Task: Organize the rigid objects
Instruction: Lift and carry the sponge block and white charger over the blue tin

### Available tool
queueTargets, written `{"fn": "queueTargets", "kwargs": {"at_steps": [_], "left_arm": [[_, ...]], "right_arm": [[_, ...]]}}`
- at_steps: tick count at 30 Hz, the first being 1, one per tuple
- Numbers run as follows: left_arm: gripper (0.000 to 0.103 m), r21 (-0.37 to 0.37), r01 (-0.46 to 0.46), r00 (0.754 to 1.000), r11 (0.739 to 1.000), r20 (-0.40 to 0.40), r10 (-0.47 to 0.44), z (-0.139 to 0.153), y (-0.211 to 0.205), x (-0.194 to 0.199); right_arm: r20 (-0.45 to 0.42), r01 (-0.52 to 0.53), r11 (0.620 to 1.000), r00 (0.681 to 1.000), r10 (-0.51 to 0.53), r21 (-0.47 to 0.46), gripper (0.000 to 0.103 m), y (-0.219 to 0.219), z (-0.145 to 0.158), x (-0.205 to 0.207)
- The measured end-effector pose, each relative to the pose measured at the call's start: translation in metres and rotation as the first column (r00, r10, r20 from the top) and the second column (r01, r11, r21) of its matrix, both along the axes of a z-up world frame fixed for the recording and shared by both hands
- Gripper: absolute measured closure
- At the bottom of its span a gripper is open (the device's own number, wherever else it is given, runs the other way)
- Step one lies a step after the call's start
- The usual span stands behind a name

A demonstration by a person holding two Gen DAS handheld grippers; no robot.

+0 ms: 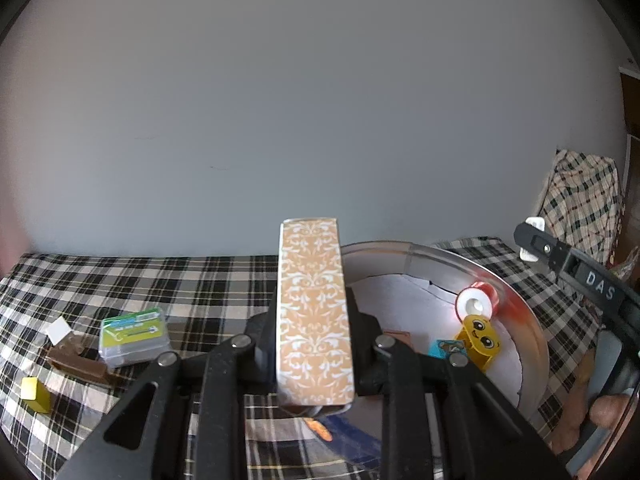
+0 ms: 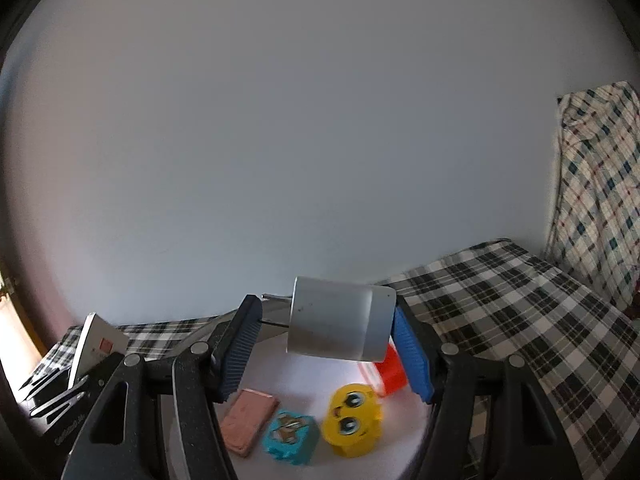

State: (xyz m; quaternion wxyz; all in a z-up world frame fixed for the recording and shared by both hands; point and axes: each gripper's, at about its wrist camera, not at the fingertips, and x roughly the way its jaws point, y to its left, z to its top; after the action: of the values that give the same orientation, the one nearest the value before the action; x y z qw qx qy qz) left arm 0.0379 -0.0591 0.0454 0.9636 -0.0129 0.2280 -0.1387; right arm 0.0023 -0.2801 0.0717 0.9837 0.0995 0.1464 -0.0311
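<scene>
My left gripper [image 1: 314, 344] is shut on a tall tan box [image 1: 312, 280] with a white leaf pattern, held upright just left of a round metal tin [image 1: 516, 300]. White paper lines the tin, which holds a red roll [image 1: 476, 302], a yellow smiley toy [image 1: 480, 338], a blue block [image 1: 442, 348] and a brown piece [image 1: 396, 336]. My right gripper [image 2: 326, 312] is shut on a grey cylinder [image 2: 336, 320] with metal pins, lying sideways between the blue pads. It hangs above the smiley toy [image 2: 354, 420], blue block [image 2: 290, 436] and pink-brown piece [image 2: 248, 420].
A black-and-white checked cloth [image 1: 200, 280] covers the surface. Left of the tin lie a green-lidded clear box [image 1: 134, 336], a brown block [image 1: 76, 364], a yellow cube [image 1: 36, 394] and a white square [image 1: 58, 328]. A plaid-draped object [image 1: 580, 196] stands far right, with a grey wall behind.
</scene>
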Motion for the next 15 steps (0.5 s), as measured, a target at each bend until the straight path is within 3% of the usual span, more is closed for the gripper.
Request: {"fn": "queueTargets", "kwargs": {"at_steps": [15], "left_arm": [[0.079, 0.068, 0.043, 0.998, 0.997, -0.048, -0.04, -0.01, -0.05, 0.015]], "right_arm": [[-0.067, 0.082, 0.994, 0.994, -0.087, -0.066, 0.036, -0.017, -0.011, 0.026]]}}
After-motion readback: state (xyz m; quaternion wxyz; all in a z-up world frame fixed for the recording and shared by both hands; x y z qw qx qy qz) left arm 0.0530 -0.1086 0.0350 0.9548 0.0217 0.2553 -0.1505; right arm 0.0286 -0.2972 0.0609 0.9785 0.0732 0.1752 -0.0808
